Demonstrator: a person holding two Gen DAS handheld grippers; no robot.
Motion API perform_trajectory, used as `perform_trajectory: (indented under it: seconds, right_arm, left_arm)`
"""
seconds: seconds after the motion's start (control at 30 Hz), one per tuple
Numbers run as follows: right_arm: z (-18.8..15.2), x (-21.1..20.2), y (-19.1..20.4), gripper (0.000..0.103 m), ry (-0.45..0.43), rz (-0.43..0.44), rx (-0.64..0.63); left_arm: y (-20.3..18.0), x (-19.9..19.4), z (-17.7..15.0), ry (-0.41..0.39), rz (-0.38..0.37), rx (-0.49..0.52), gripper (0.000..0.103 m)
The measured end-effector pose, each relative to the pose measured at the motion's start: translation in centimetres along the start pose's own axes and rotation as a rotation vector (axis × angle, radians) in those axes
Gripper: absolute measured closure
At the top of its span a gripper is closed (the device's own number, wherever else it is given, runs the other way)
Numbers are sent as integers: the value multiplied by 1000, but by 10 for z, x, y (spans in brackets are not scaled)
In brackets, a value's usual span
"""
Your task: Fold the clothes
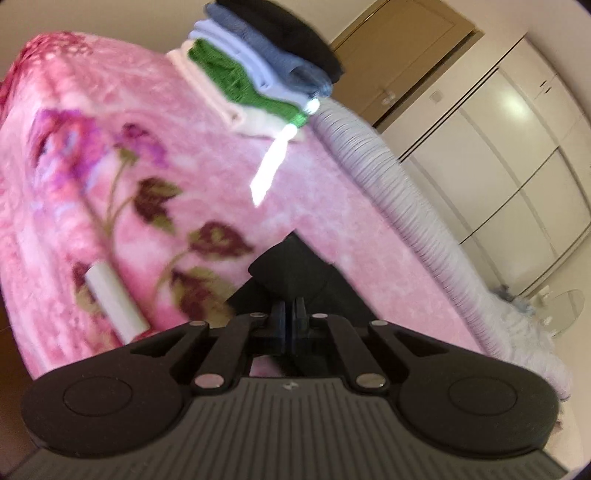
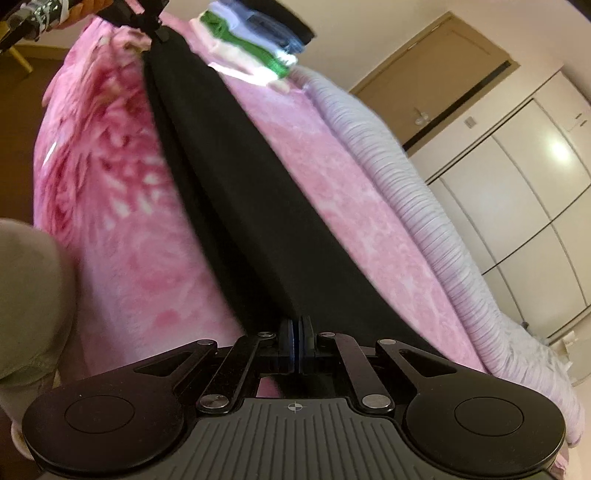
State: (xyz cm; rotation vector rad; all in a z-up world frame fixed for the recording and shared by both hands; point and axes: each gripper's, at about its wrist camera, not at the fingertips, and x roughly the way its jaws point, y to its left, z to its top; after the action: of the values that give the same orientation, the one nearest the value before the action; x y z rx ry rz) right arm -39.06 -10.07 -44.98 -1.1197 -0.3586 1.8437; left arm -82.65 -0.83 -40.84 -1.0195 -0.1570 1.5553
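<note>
Nearest to me, low in the left wrist view, my left gripper (image 1: 290, 314) has its jaws pressed together on a corner of the black garment (image 1: 291, 269), which bunches up just beyond the fingertips. That gripper points down at a slant toward the pink floral blanket (image 1: 184, 158), and the whole view sits tilted, so the bed runs off diagonally. A white tube-shaped thing (image 1: 114, 299) lies on the blanket near and to the left of my fingers; I cannot tell what it is.

From the right wrist view, my right gripper (image 2: 295, 343) is likewise clamped shut on the near end of the same black garment (image 2: 229, 192). From there the cloth stretches away from me as a long dark band over the blanket (image 2: 332, 192), up to the far left, where the left gripper (image 2: 153, 26) holds its other end. A bit of grey-green fabric (image 2: 29, 295), perhaps my clothing, fills the near left edge.

Farther off, a stack of folded clothes (image 1: 266, 70) sits on the far part of the bed, black on top, then blue, pale blue, green and white. Along the right side of the blanket runs a pale lilac ribbed cover (image 1: 399, 177). Beyond that stand white wardrobe doors (image 1: 509, 155) and a brown door (image 1: 410, 48).
</note>
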Motion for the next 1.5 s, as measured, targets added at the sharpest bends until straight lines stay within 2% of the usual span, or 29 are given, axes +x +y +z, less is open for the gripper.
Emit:
perform_trajectory:
  seconds: [0.07, 0.1, 0.17, 0.2, 0.27, 0.33, 0.5, 0.57, 0.6, 0.67, 0.77, 0.83, 0.93, 1.0, 1.03, 1.07, 1.17, 1.27, 1.4, 1.5]
  right_arm:
    - [-4, 8, 5, 102, 29, 16, 12]
    - [-5, 8, 6, 102, 37, 12, 12]
    - [-4, 4, 5, 99, 42, 1, 21]
    - [-5, -1, -1, 98, 45, 11, 65]
    - [-11, -14, -23, 95, 38, 21, 229]
    - [-27, -28, -49, 94, 32, -3, 437]
    - [-98, -35, -125, 91, 72, -58, 989]
    - [-132, -32, -148, 89, 100, -62, 1145]
    - [-148, -32, -155, 89, 122, -64, 1185]
    - [-176, -38, -163, 91, 136, -59, 1238]
    - [-185, -60, -174, 90, 178, -112, 1252]
    - [-184, -71, -178, 90, 133, -138, 1237]
    - [-184, -70, -185, 87, 94, -197, 1202]
    - [-194, -61, -188, 84, 147, -254, 1191]
    - [-202, -57, -188, 81, 199, -259, 1199]
    - [-211, -61, -189, 81, 216, -243, 1240]
    - [-237, -86, -196, 79, 172, -175, 1410]
    - [-267, -110, -205, 78, 53, -140, 1632]
    - [-318, -122, -226, 78, -92, -146, 1936]
    - [-349, -120, -242, 78, -174, -154, 2074]
  left_arm:
    - [3, 0, -3, 12, 17, -8, 101]
    - [5, -1, -4, 17, 24, -13, 97]
    - [2, -11, -3, 1, 56, -1, 94]
    - [-2, -18, -2, -19, 82, 18, 94]
    - [-17, -33, -3, -70, 122, 88, 94]
    - [-37, -40, -9, -79, 109, 164, 94]
    - [-108, -17, -58, 45, -37, 347, 93]
    - [-131, -3, -86, 107, -67, 387, 93]
    - [-143, 4, -99, 137, -83, 406, 91]
    - [-166, 17, -127, 199, -114, 445, 92]
    - [-199, 18, -161, 231, -171, 496, 92]
    - [-224, 16, -181, 231, -202, 551, 92]
    - [-246, 23, -206, 264, -199, 633, 89]
    - [-259, 28, -223, 291, -190, 688, 88]
    - [-265, 31, -231, 304, -186, 715, 89]
    - [-265, 33, -237, 323, -173, 725, 89]
    - [-255, 29, -238, 319, -187, 681, 89]
    - [-255, 32, -232, 329, -199, 657, 89]
    - [-257, 35, -226, 339, -215, 633, 89]
    - [-259, 38, -225, 339, -208, 634, 89]
